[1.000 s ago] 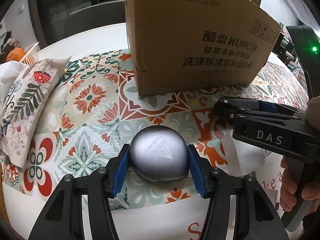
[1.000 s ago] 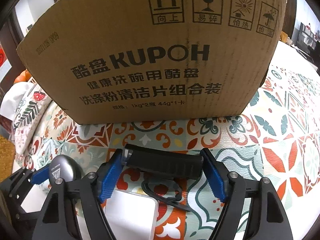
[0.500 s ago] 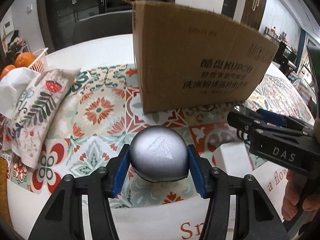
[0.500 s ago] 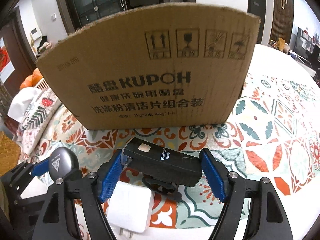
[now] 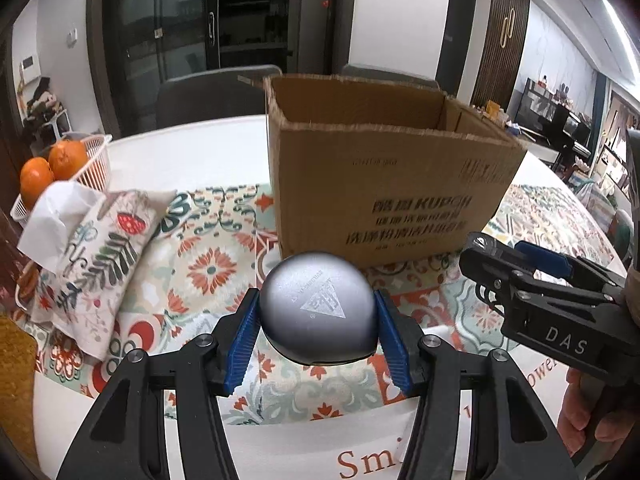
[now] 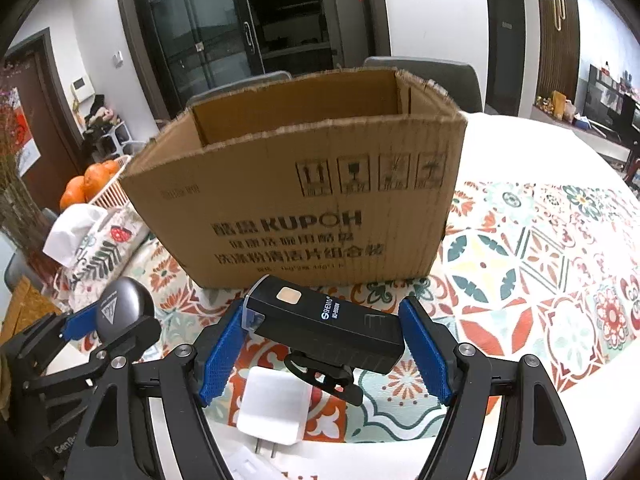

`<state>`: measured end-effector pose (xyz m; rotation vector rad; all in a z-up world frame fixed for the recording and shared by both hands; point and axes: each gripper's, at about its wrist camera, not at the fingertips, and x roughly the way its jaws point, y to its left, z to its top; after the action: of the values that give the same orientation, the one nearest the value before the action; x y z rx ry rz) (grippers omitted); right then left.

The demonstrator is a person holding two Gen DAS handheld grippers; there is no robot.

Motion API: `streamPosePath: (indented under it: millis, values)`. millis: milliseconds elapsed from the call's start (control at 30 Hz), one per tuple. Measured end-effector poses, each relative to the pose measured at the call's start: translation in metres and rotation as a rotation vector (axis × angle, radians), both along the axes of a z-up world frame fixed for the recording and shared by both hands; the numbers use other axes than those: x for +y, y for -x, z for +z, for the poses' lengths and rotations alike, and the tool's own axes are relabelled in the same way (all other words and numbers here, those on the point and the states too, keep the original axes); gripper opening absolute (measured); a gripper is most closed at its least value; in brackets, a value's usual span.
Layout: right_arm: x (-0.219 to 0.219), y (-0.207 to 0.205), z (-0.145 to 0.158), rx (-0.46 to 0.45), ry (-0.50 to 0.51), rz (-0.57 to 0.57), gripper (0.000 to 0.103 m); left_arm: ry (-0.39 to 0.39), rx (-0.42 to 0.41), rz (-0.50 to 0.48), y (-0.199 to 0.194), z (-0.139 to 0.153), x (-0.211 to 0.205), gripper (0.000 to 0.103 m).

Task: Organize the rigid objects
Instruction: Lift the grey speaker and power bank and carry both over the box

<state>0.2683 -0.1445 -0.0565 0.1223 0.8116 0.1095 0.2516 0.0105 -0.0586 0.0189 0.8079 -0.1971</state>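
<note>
Spanning right gripper (image 6: 323, 350) crosswise | black bike light (image 6: 326, 330) | lens end left

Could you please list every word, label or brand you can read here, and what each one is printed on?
"KUPOH": cardboard box, front face; Chinese lines around it, too blurred to quote.
Four handling pictograms on the box; captions unreadable.
"DAS": side of the right gripper.
"SHENYU": black bike light; model code beneath too small.
"Smi", cut off: white sheet.
Triangle logo on the grey rounded case; text unreadable.
</note>
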Motion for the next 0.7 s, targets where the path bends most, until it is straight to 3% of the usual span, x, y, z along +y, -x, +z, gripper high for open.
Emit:
streamPosePath:
  millis: [700]
  values:
    - [-0.012,0.008,0.067,-0.166,-0.032,-0.017,0.077,0.017,-0.15,-0.037,0.0,0.073,-0.017,0.055]
